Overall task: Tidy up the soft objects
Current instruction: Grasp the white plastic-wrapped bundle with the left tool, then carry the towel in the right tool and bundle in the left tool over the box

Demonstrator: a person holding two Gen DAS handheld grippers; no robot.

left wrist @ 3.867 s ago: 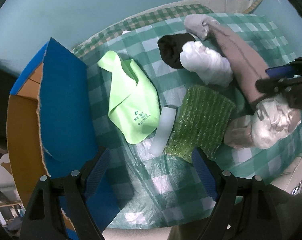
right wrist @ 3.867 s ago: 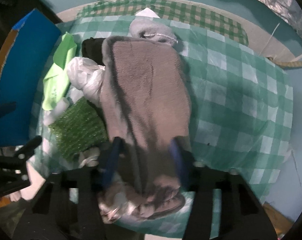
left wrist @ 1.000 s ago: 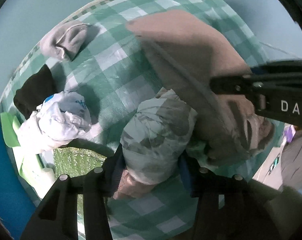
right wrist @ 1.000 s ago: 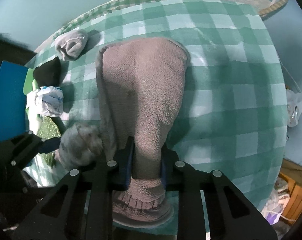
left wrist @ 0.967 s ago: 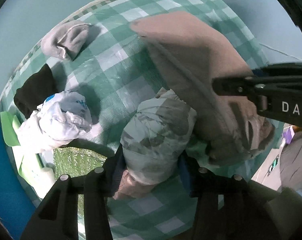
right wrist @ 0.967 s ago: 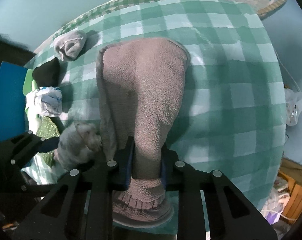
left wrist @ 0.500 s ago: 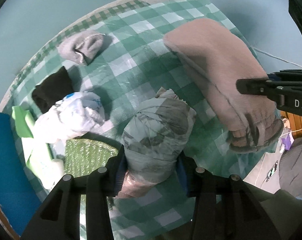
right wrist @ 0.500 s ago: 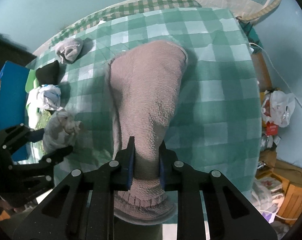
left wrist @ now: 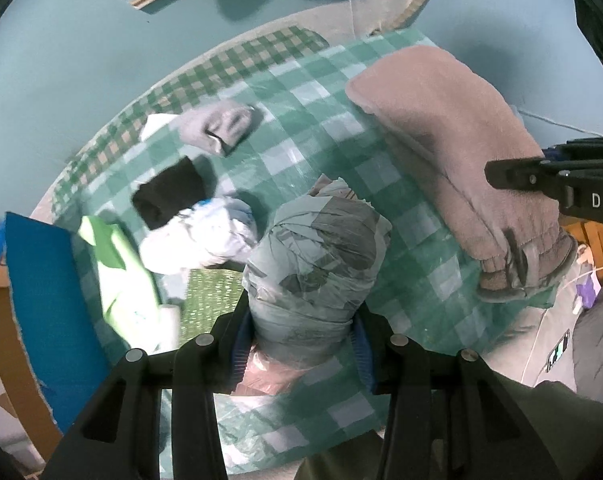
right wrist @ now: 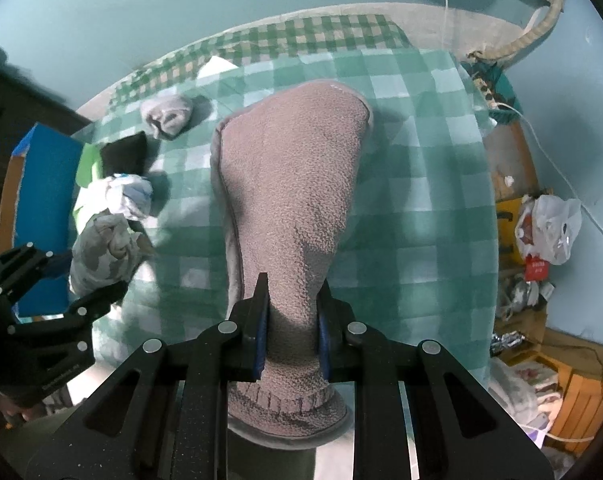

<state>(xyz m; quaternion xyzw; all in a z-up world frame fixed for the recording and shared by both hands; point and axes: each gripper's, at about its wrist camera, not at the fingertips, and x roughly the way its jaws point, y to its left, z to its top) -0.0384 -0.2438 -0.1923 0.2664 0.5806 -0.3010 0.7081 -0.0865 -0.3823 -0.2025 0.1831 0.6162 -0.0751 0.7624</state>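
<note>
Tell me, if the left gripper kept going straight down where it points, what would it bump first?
Probably the checkered tablecloth, just past the bundle that the left gripper holds; depth is unclear.

A round table (right wrist: 441, 168) under a green-and-white checked plastic cloth fills most of the space, a second cloth (right wrist: 301, 36) in darker green and tan checks showing at its far edge. Around it runs a pale blue-green floor (right wrist: 101, 12). On the left stands a cardboard box with blue flaps (left wrist: 49, 292). A woven, rope-like rim (right wrist: 541, 28) curves at the far right. To the right is clutter — a white plastic bag (right wrist: 549, 224), loose cables and, at the near corner, wooden slats (right wrist: 581, 400). Light is dim and cool, with soft shadows.
</note>
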